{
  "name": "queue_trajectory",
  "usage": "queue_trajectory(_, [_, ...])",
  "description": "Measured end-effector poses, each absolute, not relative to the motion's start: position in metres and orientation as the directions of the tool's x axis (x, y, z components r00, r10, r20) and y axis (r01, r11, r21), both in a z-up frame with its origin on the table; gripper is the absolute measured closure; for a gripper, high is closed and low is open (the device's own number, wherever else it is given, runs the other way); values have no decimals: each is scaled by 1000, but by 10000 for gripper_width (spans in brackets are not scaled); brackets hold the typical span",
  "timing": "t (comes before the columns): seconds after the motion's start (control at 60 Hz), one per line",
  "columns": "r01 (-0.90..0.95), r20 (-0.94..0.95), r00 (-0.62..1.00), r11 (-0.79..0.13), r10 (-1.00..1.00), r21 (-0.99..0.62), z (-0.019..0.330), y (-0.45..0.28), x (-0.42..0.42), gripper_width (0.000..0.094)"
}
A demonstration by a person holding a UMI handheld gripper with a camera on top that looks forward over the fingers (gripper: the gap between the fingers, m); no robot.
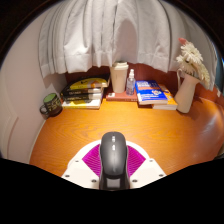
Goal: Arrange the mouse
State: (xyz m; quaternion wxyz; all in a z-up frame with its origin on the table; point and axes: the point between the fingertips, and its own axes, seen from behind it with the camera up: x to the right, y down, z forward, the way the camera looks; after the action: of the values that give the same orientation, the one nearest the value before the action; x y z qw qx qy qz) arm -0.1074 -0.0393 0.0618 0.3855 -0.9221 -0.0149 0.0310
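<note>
Mouse (113,158), dark, lengthwise between the two fingers of the gripper (113,172), purple pads (92,160) close at either side; whether pressed or merely flanked, impossible to tell. Low over the near edge of a wooden desk (80,130). Beyond, well apart along the back: green mug (50,103), stacked books (84,93), white carton (120,77), small bottle (130,84), blue book (155,94), vase (188,85). White curtain (110,35) behind. Open wood ahead of the mouse.

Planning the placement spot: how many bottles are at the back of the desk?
1: a small bottle beside the tall carton, left of the blue book. Others may hide behind the clutter.
</note>
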Motion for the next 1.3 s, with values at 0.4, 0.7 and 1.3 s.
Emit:
queue_trajectory(0.4, [6, -23, 999, -764, 28, -645, -13, -68, -111, 495])
queue_trajectory(0.7, [28, -31, 998, -766, 62, -642, 33, -69, -106, 64])
queue_trajectory(1.3, [7, -62, 994, -602, 93, -798, 232, -96, -10, 84])
